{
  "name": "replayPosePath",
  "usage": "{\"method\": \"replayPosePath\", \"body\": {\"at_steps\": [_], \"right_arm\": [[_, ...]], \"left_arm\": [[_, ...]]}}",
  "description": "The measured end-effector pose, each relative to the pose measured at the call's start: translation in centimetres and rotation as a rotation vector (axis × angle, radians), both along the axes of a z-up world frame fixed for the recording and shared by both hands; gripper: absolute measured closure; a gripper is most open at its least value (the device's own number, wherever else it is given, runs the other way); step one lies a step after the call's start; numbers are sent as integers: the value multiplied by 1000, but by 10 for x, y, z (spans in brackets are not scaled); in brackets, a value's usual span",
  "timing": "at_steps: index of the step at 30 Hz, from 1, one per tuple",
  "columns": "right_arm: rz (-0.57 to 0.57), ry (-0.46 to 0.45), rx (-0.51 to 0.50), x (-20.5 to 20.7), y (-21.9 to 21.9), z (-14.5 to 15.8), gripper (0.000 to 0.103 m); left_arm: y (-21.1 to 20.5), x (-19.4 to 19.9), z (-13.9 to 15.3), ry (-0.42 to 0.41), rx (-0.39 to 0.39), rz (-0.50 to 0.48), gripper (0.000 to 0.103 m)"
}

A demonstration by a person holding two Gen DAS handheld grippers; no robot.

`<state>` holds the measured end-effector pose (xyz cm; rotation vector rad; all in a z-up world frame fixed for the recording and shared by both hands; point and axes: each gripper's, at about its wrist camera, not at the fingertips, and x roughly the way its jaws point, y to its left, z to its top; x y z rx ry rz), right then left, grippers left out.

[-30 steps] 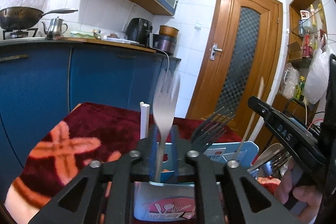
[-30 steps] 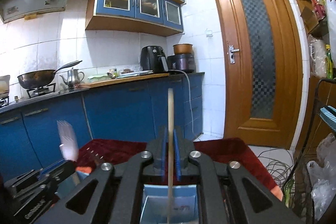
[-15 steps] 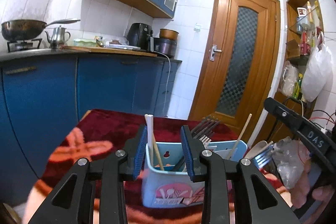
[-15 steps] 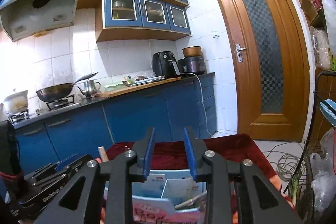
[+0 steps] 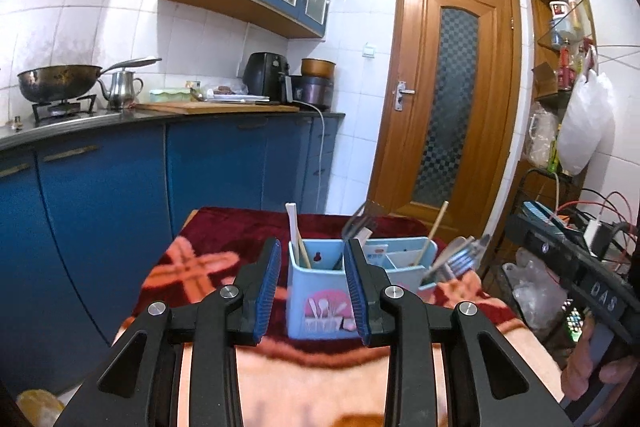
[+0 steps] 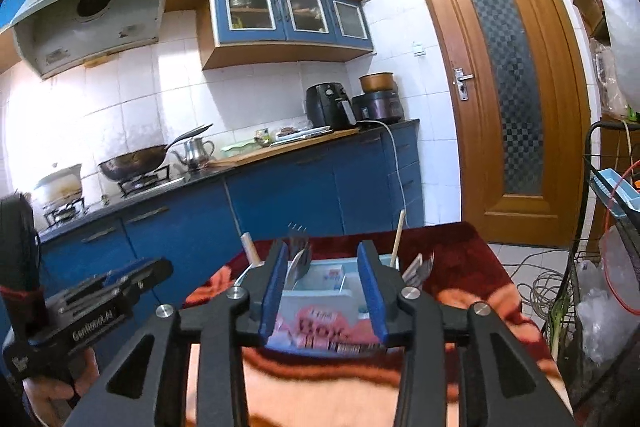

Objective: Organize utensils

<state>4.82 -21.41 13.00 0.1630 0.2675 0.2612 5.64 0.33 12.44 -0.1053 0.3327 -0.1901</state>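
A light blue utensil holder (image 5: 320,301) with compartments stands on the red patterned tablecloth (image 5: 192,267). It holds a white stick (image 5: 293,227), a wooden chopstick (image 5: 434,233), forks (image 5: 460,259) and a spoon. My left gripper (image 5: 312,287) is open and empty, held back from the holder's near side. My right gripper (image 6: 323,291) is open and empty, also short of the holder (image 6: 316,323), where forks (image 6: 298,247) and a chopstick (image 6: 398,235) stick up. The left gripper's body shows at the lower left of the right wrist view (image 6: 96,307).
Blue kitchen cabinets (image 5: 100,195) run along the left with a wok (image 5: 56,81) and kettle on the counter. A wooden door (image 5: 444,99) is behind the table. A rack with cables and bags (image 6: 600,267) stands to the right.
A second ago the left gripper held a fork and the right a chopstick over the holder. Both were let go into it, the jaws opened, and both grippers have drawn back.
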Motion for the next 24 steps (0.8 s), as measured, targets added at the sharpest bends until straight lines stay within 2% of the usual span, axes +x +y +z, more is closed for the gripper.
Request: {"method": "replayPosePath", "body": {"at_steps": [7,9,14,24], "right_arm": [[18,-9,-26,-50,7,-13,51],[12,-12,-38,-59,8,-19,45],[-9,-5,-52,-74,5,-40,32],[-30,54,-83,-74,5,-100,22]], "left_arm": [[-1,-39,-12,14,16,-13,67],[-1,-46,-18,6,25,-14,61],[-1,-58,-39,-4,49,11,39],[-3,-51,-94,56,30,77,36]]}}
